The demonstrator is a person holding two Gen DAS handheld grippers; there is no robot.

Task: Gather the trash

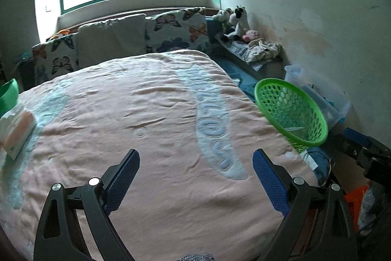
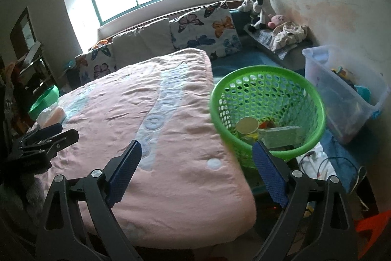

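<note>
A green mesh basket (image 2: 215,102) stands past the right edge of the bed; it holds a paper cup (image 2: 246,127), a pale green packet (image 2: 281,136) and some orange scraps. My right gripper (image 2: 196,147) hovers open over the bed's near right corner, its right finger in front of the basket's near rim, nothing between the pads. My left gripper (image 1: 196,155) is open too, above the pink blanket (image 1: 146,114), and empty. The basket (image 1: 288,109) lies to its right. Each gripper shows at the edge of the other's view: the right one (image 1: 359,141) and the left one (image 2: 56,132).
A tissue pack (image 1: 17,131) lies on the bed's left edge beside a green basin (image 1: 8,94). Butterfly cushions (image 1: 176,28) line the headboard under the window. A clear plastic bin (image 2: 342,89) and loose cables (image 2: 330,165) sit right of the basket. Stuffed toys (image 2: 261,9) rest on a bench by the wall.
</note>
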